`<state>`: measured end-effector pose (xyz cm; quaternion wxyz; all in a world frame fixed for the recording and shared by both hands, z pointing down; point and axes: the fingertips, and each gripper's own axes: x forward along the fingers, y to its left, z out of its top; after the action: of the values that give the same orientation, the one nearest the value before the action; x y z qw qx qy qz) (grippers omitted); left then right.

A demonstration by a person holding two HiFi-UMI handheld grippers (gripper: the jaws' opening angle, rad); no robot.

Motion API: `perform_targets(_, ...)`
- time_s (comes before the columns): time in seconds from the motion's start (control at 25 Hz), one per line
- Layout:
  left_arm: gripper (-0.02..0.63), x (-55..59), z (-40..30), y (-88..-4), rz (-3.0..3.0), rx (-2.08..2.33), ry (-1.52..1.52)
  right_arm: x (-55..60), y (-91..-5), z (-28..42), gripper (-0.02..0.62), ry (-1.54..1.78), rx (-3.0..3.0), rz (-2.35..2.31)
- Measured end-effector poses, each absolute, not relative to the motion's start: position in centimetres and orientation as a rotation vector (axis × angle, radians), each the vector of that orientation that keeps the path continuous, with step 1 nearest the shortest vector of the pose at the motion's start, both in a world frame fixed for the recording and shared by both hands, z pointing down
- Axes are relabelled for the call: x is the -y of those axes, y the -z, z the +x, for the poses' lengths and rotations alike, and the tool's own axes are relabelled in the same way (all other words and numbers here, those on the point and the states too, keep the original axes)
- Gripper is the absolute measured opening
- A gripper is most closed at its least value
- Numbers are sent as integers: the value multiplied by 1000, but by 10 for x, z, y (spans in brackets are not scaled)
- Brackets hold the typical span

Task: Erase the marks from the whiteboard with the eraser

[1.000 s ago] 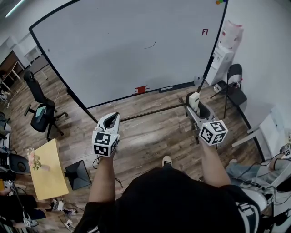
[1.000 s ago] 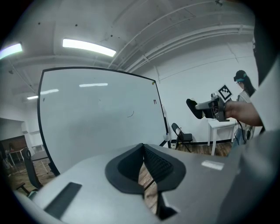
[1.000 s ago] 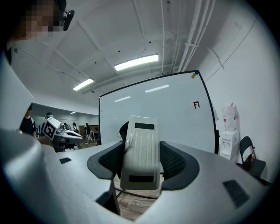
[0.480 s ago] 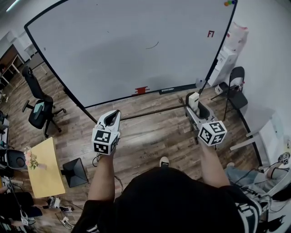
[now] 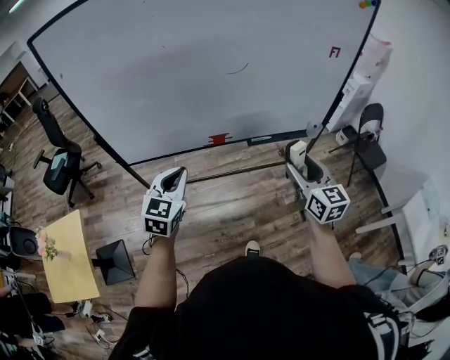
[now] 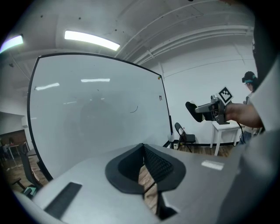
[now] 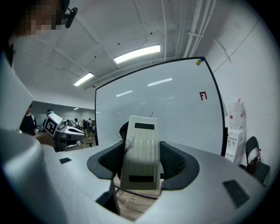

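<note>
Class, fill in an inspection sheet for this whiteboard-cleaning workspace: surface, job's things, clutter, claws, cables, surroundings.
Surface: whiteboard, mostly clean, standing on a wood floor.
Job's things: curved black mark and red mark on the board; eraser held away from the board.
Clutter: red item at the board's bottom edge; coloured magnets at its top corner.
Claws: right claw shut on the eraser; left claw shut, empty.
Cables: loose cords on the floor by the yellow table.
Surroundings: office chair, folding chair, water dispenser.
</note>
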<state>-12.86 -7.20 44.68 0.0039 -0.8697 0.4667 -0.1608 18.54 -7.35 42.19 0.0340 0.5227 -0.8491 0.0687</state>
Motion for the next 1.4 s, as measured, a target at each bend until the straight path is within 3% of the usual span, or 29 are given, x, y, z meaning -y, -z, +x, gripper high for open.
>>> perform_targets(1.4, 11, 183, -36, -454, -2661, -1589, 582, 221, -434, 263, 250, -253, 2710, 1445)
